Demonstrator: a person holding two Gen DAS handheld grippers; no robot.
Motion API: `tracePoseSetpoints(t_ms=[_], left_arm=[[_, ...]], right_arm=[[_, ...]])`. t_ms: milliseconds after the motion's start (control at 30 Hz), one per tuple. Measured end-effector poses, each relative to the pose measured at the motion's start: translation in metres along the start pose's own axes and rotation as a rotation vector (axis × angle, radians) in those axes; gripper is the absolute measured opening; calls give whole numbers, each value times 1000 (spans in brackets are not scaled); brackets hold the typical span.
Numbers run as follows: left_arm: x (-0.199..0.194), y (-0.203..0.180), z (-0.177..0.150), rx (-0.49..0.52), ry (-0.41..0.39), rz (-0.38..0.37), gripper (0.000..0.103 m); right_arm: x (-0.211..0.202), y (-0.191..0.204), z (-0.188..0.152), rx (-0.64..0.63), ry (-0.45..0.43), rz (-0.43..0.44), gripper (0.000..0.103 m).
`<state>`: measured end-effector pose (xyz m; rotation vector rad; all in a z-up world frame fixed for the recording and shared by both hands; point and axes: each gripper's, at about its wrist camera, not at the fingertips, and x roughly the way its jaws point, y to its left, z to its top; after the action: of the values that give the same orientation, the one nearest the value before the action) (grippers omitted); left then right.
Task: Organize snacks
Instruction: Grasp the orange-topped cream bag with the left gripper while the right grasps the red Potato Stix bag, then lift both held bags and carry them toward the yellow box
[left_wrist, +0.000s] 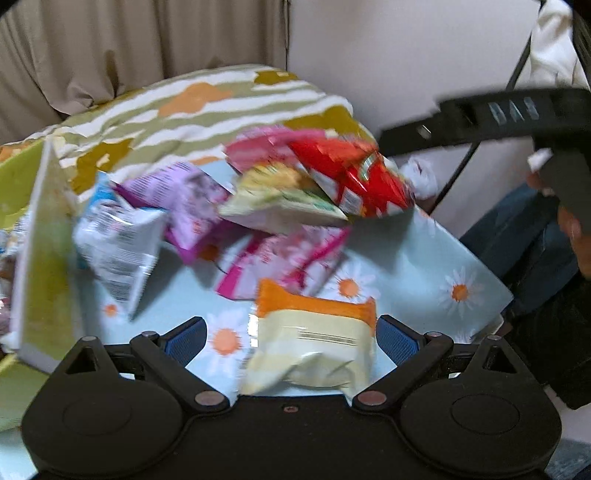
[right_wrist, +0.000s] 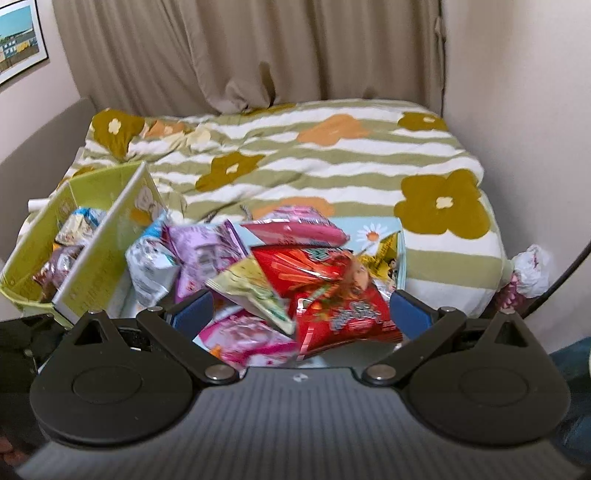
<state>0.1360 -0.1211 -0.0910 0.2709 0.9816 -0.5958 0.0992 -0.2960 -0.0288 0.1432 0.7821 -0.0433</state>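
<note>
Bed: a bed under a striped, flowered quilt (right_wrist: 332, 158) filled the far half of the scene, with a curtain (right_wrist: 240, 51) behind it.
Worktop: a pale blue daisy-print worktop (left_wrist: 424, 258) stood in front of the bed and carried the loose snacks.
Box: a green box (right_wrist: 92, 254) stood at the left, open at the top, with several packets already inside; by my reading it was the place the snacks were meant to go.
Pile: the snack packets lay heaped in the middle of the worktop, overlapping and tilted every way.
Red packet: the red packet (right_wrist: 332, 291) was the largest, on the right of the heap, its long axis running near to far in the right wrist view; it lay partly over the pale green packet (right_wrist: 255, 291).
Orange-and-cream packet: the orange-and-cream packet (left_wrist: 314, 339) lay nearest, apart from the heap, orange sealed end pointing far, long axis near to far.
Handling: these looked like light, air-puffed foil bags, soft, slippery and crushable; I judged a sealed end or side seam the safest hold.
Left hand-held gripper: the left hand-held gripper (left_wrist: 291, 336) was spread wide with the orange-and-cream packet between its fingers, not yet pinched.
Right hand-held gripper: the right hand-held gripper (right_wrist: 301, 310) was also spread wide, holding nothing, over the near edge of the heap.
</note>
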Motion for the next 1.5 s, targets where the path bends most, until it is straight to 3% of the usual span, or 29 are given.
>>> tracePoseSetpoints(t_ms=[300,467,633,767,800,933,1500], left_arm=[[48,-32,-9,22,87,58,100],[65,-35,-11,13,99,110,100],[74,-32,-14,-4,93,112,102],[80,-29,-19,-12,102,112,94],[81,-30,-21,-7,105,126,89],[79,-26,-24,-31,101,122,84],[57,2,-36,-226,107,184,83]], right_arm=[[52,-35,3,-54,58,93,103],[72,-46,5,-62,87,126,103],[89,-52,5,-59,114,154,103],[98,-53,4,-69,127,177,103],[99,-52,4,-73,128,179,103],[105,-52,3,-83,136,189,103],[122,-47,6,-129,124,199,103]])
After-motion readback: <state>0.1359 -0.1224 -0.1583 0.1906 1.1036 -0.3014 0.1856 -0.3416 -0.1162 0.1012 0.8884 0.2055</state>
